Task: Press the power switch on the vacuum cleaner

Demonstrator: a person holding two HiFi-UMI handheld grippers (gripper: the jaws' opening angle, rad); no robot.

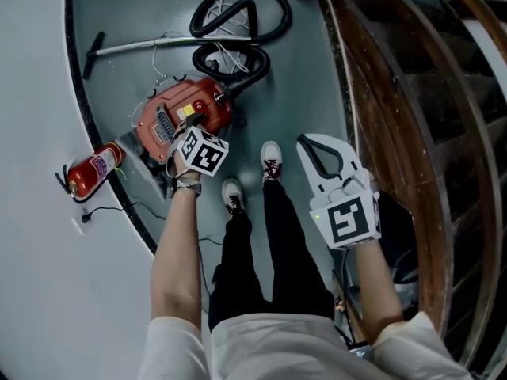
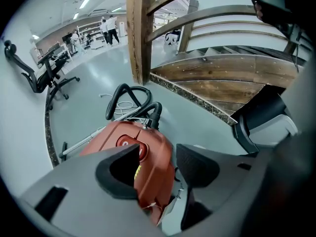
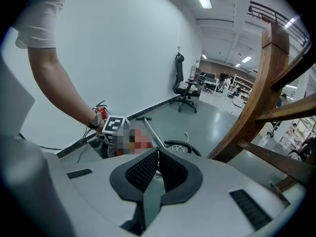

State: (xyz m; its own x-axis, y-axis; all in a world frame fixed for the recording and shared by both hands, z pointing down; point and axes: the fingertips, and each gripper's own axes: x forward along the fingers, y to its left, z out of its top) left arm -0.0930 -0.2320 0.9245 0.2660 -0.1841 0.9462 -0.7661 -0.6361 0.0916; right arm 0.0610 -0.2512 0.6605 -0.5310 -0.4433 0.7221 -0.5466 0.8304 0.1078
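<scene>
Left gripper (image 2: pixel 158 158) hangs over the red vacuum cleaner (image 2: pixel 123 132) at lower centre of its view, jaws wide, not pinching anything. Right gripper (image 3: pixel 157 154) is closed up and empty.

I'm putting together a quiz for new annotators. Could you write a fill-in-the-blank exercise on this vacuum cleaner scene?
The vacuum cleaner has a body coloured ____. The left gripper hangs above it with its jaws ____. The right gripper, held off to the side, has its jaws ____. The hose on the floor beyond the vacuum cleaner is coloured ____.
Missing words: red; open; shut; black.
</scene>
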